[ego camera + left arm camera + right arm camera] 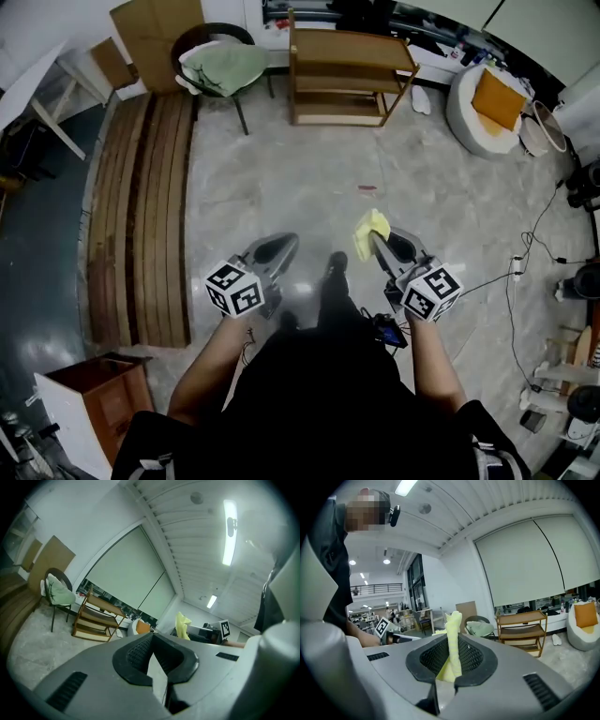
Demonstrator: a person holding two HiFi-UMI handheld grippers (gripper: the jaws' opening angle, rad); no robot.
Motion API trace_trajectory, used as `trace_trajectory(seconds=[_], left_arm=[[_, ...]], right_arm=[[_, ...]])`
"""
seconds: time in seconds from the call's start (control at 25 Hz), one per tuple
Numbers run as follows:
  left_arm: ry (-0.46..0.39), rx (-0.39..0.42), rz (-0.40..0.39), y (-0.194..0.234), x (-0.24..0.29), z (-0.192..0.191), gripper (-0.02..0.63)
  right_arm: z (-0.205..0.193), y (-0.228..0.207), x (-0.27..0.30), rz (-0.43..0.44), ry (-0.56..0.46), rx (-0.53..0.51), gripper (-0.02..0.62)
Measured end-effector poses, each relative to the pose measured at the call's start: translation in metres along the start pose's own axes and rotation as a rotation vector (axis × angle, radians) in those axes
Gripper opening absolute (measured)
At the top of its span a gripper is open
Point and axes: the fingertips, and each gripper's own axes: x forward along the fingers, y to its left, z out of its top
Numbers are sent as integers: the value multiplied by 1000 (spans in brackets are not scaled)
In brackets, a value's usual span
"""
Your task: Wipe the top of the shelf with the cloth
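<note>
A wooden three-tier shelf [347, 75] stands far ahead on the concrete floor; it shows too as the shelf [96, 617] in the left gripper view and the shelf [522, 631] in the right gripper view. My right gripper [380, 246] is shut on a yellow cloth [368, 232], which sticks up between its jaws as the cloth [453, 641]. My left gripper [278, 249] is shut with nothing in it. Both are held at waist height, well short of the shelf.
A chair with a green cushion [222, 67] stands left of the shelf. Wooden planks [141, 216] lie along the left. A white pouf with an orange cushion [489, 103] sits to the shelf's right. Cables [525, 253] run across the floor at right. A wooden box [89, 394] stands near left.
</note>
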Motion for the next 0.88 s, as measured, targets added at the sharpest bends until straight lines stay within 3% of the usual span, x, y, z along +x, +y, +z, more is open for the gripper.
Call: trace_trajectory(seconds=[0.28, 0.48, 0.72, 0.88], left_arm=[[59, 2, 54, 52, 75, 15, 12], [103, -2, 93, 82, 144, 49, 11], [45, 13, 116, 105, 207, 105, 12], [26, -4, 147, 128, 225, 123, 12]], right_arm=[[5, -84, 39, 49, -19, 17, 48], [28, -157, 71, 103, -23, 56, 48], [53, -222, 107, 178, -22, 62, 48], [56, -249, 134, 210, -4, 78, 48]])
